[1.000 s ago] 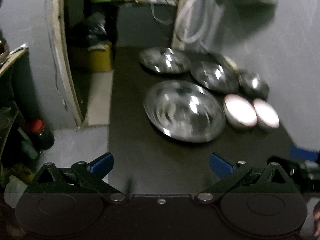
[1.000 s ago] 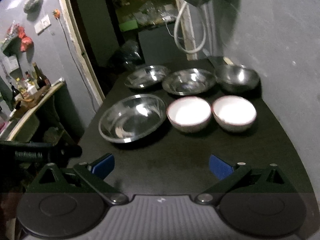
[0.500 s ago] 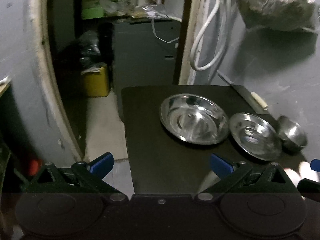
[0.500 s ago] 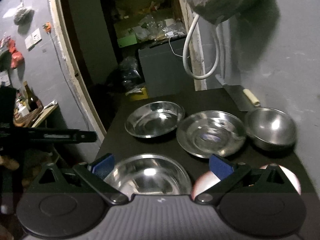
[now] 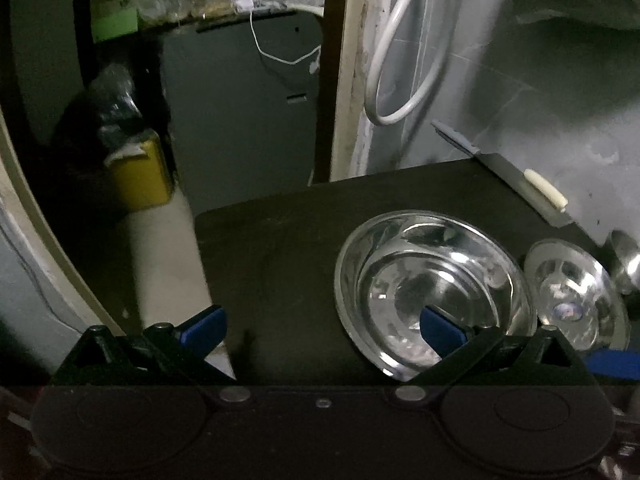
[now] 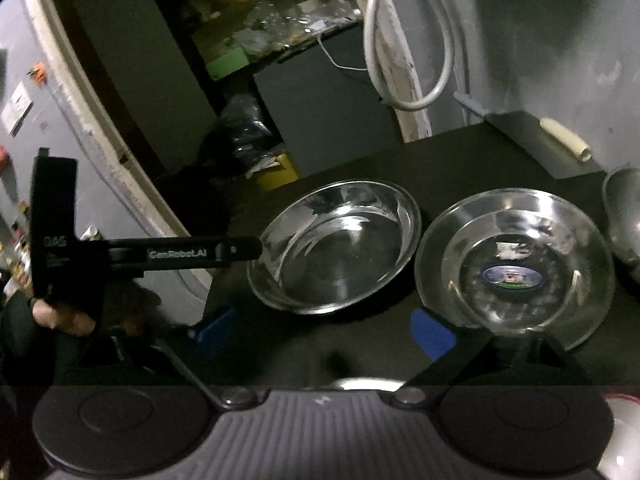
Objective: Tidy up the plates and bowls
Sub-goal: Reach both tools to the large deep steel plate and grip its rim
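Steel plates (image 6: 334, 246) thin, slick, light; I'd pinch rim. Right hand-held gripper (image 6: 324, 334) just narrowing, empty; left hand-held gripper (image 5: 322, 326) wide, empty.

Dim room: grey wall (image 5: 540, 92), white looped hose (image 5: 400, 60), dark doorway (image 5: 240, 100), cluttered shelf (image 6: 280, 28).

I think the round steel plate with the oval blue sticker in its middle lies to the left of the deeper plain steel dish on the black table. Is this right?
Not quite. In the right wrist view the round steel plate with the oval blue sticker lies to the right of the deeper plain steel dish, not the left. Both are on the black table.
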A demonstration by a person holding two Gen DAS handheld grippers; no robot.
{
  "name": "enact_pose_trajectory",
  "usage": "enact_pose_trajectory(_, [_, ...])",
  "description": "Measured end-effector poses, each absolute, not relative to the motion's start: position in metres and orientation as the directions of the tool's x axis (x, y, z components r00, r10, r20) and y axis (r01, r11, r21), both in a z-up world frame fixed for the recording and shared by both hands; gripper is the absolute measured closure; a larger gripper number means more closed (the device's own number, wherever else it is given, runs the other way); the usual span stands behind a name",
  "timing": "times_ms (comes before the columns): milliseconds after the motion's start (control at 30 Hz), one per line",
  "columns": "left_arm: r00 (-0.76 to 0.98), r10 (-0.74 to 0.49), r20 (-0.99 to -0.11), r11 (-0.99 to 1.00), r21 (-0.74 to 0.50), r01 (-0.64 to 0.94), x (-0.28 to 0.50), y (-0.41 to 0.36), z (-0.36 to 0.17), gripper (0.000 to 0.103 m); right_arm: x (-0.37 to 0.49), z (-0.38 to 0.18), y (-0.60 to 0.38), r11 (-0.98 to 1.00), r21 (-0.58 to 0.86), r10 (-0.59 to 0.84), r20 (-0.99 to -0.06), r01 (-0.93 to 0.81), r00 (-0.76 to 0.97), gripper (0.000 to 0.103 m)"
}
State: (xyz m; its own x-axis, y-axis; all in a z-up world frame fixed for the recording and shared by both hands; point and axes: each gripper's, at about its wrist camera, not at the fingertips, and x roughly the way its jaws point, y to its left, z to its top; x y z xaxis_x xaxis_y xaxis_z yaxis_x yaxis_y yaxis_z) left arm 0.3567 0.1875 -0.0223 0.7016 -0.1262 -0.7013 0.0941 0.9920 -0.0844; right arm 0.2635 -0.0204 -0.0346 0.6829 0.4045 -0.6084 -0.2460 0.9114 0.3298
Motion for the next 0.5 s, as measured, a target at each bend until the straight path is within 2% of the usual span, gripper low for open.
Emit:
enact_pose_trajectory(100, [0.691, -0.139, -0.709, 0.99, -0.108, 0.088, 0.366, 0.192, -0.028, 0.002, 0.275, -0.041, -0.02, 0.908, 0.366, 0.397, -0.607, -0.202, 0.688, 0.015])
enact_pose_trajectory(267, [0.664, -0.188, -0.723, 0.982, -0.15, 0.115, 0.376, 0.192, -0.037, 0.019, 0.291, -0.05, -0.018, 0.906, 0.402, 0.377, -0.624, -0.133, 0.684, 0.025])
enact_pose_trajectory(367, [0.65, -0.22, -0.727, 0.976, -0.163, 0.147, 0.38, 0.187, -0.04, 0.035, 0.298, -0.055, -0.018, 0.907, 0.407, 0.364, -0.626, -0.11, 0.69, 0.036])
enact_pose_trajectory(433, [0.636, -0.237, -0.734, 0.971, -0.176, 0.16, 0.381, 0.185, -0.043, 0.054, 0.302, -0.057, -0.018, 0.913, 0.397, 0.345, -0.635, -0.09, 0.691, 0.046])
enact_pose_trajectory(500, [0.622, -0.242, -0.745, 0.97, -0.18, 0.161, 0.382, 0.184, -0.046, 0.064, 0.306, -0.06, -0.018, 0.913, 0.402, 0.337, -0.643, -0.071, 0.688, 0.053])
